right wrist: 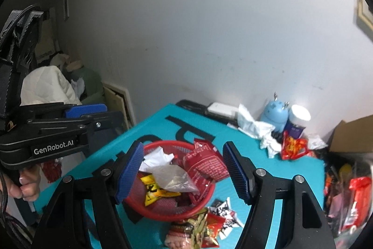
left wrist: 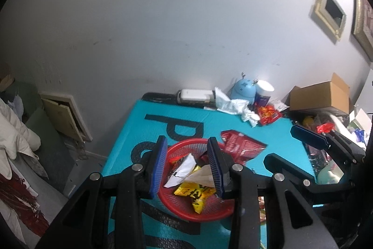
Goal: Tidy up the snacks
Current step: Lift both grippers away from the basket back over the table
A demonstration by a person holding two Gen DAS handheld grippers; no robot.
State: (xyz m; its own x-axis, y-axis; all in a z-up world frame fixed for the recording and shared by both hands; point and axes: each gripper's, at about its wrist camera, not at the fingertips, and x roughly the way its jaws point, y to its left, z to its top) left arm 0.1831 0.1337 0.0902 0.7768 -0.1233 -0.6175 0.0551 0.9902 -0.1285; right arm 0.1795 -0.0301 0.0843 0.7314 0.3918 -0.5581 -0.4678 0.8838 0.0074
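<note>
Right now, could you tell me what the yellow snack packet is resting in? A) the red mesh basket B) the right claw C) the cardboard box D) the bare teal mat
A: the yellow snack packet lies inside the red mesh basket, among other wrappers.

far ahead of the grippers, against the grey wall [left wrist: 186, 15]: a pale blue robot-shaped toy [left wrist: 243, 89], a white-lidded jar [right wrist: 298, 118] just right of it, touching. crumpled white tissue [left wrist: 235, 106] lies in front of the toy. a white flat case [left wrist: 195, 96] sits left of the tissue. an open cardboard box [left wrist: 321, 95] stands farther right. framed pictures [left wrist: 329, 12] hang upper right. white bedding [right wrist: 49, 88] is piled far left.
</note>
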